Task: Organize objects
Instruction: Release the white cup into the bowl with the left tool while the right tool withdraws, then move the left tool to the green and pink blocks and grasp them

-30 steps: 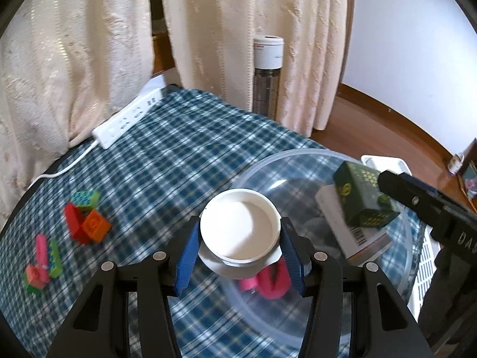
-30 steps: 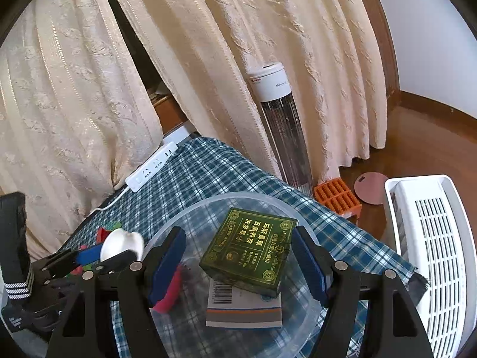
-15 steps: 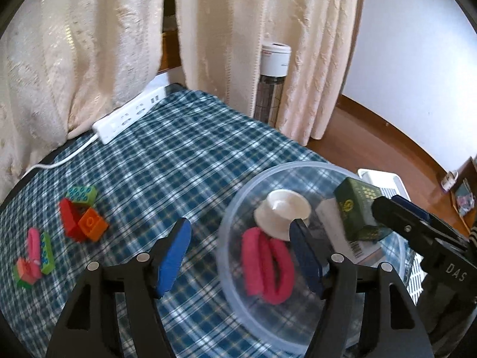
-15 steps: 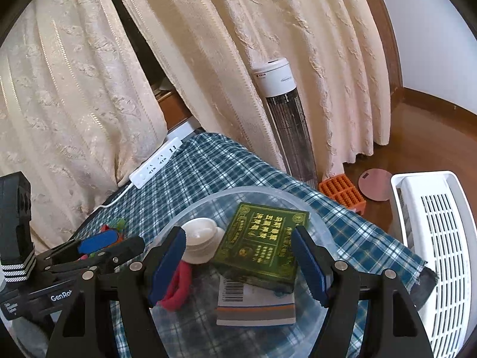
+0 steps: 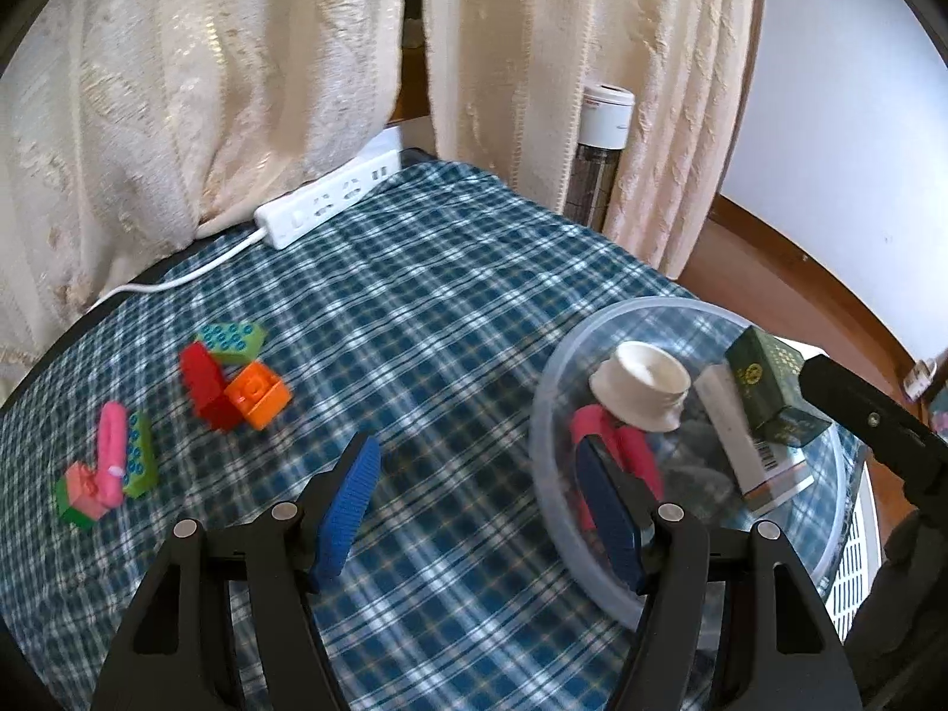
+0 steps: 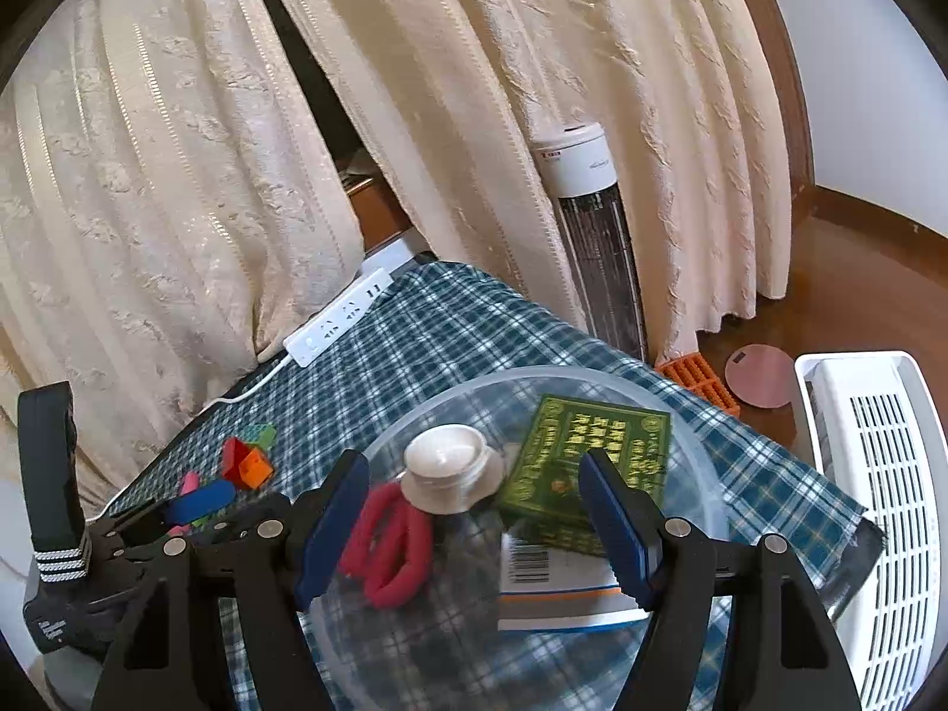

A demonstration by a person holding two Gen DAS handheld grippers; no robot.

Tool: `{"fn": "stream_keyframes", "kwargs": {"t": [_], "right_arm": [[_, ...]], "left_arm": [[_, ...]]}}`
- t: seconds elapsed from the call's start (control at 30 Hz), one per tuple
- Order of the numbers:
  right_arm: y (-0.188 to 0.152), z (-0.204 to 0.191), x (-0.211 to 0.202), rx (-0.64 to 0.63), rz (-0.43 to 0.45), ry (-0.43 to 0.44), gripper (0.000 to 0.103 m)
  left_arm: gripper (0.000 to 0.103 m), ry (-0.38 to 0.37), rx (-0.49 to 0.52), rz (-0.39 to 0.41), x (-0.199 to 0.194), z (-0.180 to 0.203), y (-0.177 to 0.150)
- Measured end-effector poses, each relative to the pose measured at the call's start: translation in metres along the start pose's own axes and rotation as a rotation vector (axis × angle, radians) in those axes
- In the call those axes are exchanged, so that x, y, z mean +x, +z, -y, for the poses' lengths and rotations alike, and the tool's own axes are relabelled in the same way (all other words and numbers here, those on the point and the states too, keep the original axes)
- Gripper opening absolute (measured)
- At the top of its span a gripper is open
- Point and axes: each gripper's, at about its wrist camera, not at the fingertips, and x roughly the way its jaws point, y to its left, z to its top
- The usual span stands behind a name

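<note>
My left gripper (image 5: 474, 486) is open and holds nothing; it hangs over the checked cloth, its right finger at the rim of a clear plastic bowl (image 5: 548, 409). In the bowl lie a white cup (image 5: 640, 394) turned upside down, a pink-red hair band (image 5: 622, 450), a green box (image 5: 770, 391) and a white barcoded box (image 5: 749, 450). Toy bricks lie left of the bowl: red (image 5: 204, 382), orange (image 5: 258, 394), green (image 5: 234, 340), and a pink and green group (image 5: 112, 456). My right gripper (image 6: 474, 486) is open above the bowl (image 6: 705, 474), over the cup (image 6: 447, 468) and green box (image 6: 586, 462).
A white power strip (image 5: 326, 207) and its cable lie at the table's far edge under cream curtains. A tower heater (image 6: 592, 225) stands behind the table. To the right, off the table, are a white slatted plastic basket (image 6: 877, 474) and an orange block (image 6: 702, 382) on the floor.
My left gripper opened and let go of the white cup, which now rests upside down in the bowl. The gripper then drew back to the left. The right gripper shifted slightly.
</note>
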Motion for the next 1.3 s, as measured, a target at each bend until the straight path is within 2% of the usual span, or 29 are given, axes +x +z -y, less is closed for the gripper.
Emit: {"fn": "stream_keyframes", "kwargs": {"t": [0.4,0.83,1.3], "right_arm": [[-0.015,-0.052,0.012,-0.074,-0.047,0.057,0.077],[-0.036,-0.110,0.033,-0.152,-0.123,0.112,0.077],[-0.057,-0.156,0.061,-0.211,-0.204,0.142,0.077]], "left_arm": [[0.070,0.073,-0.110,0.005,-0.017,-0.062,-0.021],[0.070,0.196,-0.258,0.008,-0.032,-0.159,-0.047],[0.070,0.297,-0.393,-0.025,-0.023,-0.240,-0.064]]}}
